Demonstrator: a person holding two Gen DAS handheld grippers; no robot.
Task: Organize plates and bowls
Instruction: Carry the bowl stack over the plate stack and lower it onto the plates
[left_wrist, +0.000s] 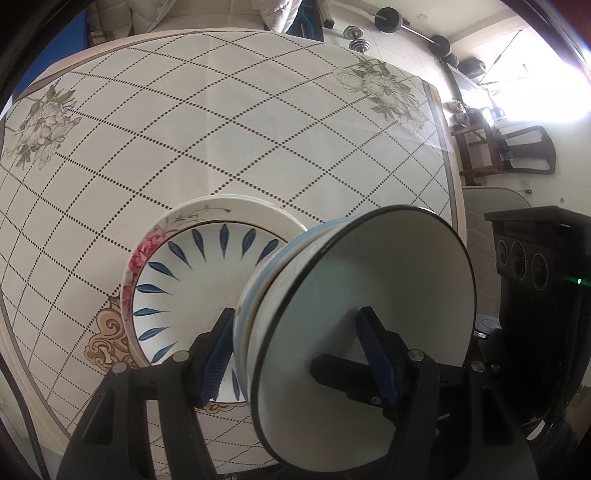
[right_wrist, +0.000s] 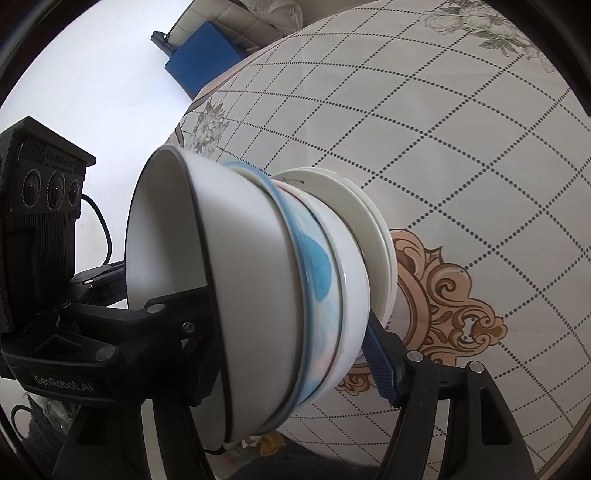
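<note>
Both jaws clamped across nested stack of white and pale-blue ceramic bowls (right_wrist: 280, 295), left gripper (left_wrist: 299, 354) and right gripper (right_wrist: 291, 369) on opposite sides, sharing load above stacked floral and blue-leaf plates (left_wrist: 207, 266).

three bowls, a few plates, two grippers

three bowls sit nested as one stack: a white bowl with a dark rim (right_wrist: 251, 288), a blue-patterned bowl (right_wrist: 317, 269) and a plain white bowl (right_wrist: 351, 266). plates: one blue-leaf plate (left_wrist: 207, 280) lies on one floral-rimmed plate (left_wrist: 221, 216); the right wrist view shows about two or three cream rims, exact number unclear. two grippers: the left gripper (left_wrist: 299, 350) and the right gripper (right_wrist: 295, 373). one table (left_wrist: 258, 122) with one patterned cloth.
</note>
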